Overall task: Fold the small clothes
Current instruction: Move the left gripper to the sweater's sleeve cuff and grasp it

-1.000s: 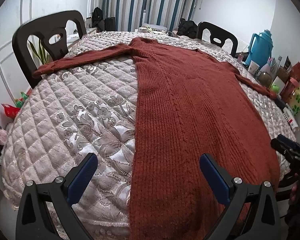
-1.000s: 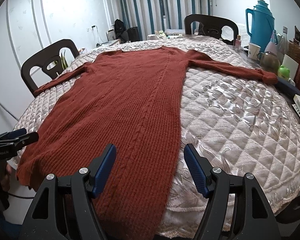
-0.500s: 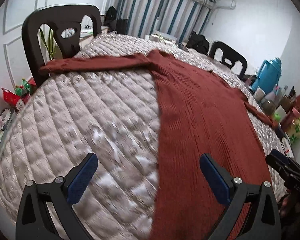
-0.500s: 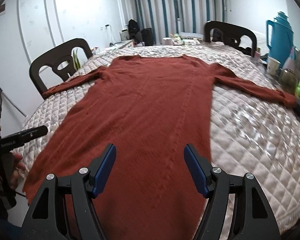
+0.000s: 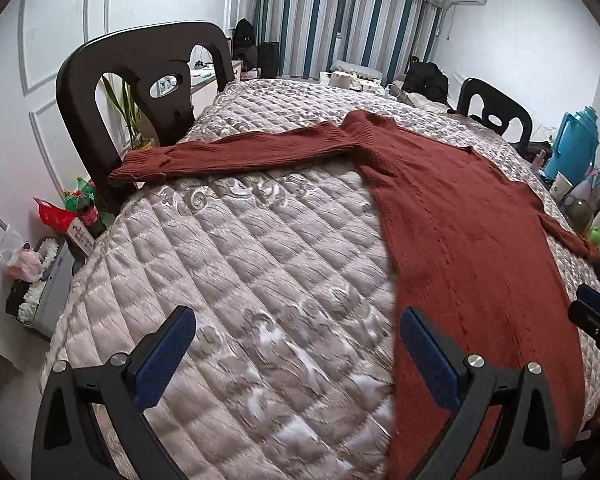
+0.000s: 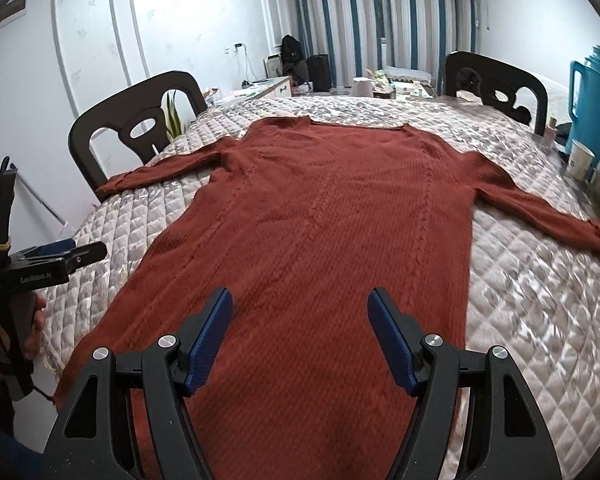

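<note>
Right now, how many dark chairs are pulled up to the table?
2 in view: one chair at the table's left side near the sweater's left sleeve, another chair at the far right corner. Others may sit outside the frame.

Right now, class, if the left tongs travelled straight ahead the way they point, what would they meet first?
Probably the quilted beige table cover: the open left tongs aim at bare quilting, beside the rust-red knitted sweater. Depth is uncertain.
</note>
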Motion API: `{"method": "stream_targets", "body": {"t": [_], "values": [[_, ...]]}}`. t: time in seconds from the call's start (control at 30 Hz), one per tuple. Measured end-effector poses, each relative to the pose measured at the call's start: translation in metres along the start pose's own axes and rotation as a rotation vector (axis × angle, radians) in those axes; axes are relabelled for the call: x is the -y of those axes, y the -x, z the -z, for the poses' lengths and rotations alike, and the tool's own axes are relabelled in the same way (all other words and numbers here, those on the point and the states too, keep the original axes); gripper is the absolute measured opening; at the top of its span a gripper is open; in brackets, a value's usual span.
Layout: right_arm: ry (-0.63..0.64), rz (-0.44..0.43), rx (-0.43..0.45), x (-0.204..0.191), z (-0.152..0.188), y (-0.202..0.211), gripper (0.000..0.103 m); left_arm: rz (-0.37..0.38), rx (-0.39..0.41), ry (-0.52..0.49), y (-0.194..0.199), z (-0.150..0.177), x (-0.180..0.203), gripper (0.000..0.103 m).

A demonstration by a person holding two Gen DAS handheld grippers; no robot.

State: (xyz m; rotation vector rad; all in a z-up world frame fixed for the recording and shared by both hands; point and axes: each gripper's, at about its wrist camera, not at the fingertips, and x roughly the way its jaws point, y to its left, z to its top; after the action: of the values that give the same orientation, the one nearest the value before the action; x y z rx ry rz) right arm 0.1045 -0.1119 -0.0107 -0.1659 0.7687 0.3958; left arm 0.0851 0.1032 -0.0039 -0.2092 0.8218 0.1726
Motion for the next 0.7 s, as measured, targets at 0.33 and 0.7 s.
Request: {"method": "stream_targets", "body": {"t": [0.33,0.7], "values": [[0.019,-0.001,-0.003,-0.007,-0.018,-0.014,0.07,-0.028,0.014,0.056,-0.018,-0.02,-0.027,0.103],[0.034,-0.002,-0.032,-0.014,-0.024,-0.031,0.07,-0.065,0.076,0.342,-0.049,-0.054,-0.114,0.093]]}}
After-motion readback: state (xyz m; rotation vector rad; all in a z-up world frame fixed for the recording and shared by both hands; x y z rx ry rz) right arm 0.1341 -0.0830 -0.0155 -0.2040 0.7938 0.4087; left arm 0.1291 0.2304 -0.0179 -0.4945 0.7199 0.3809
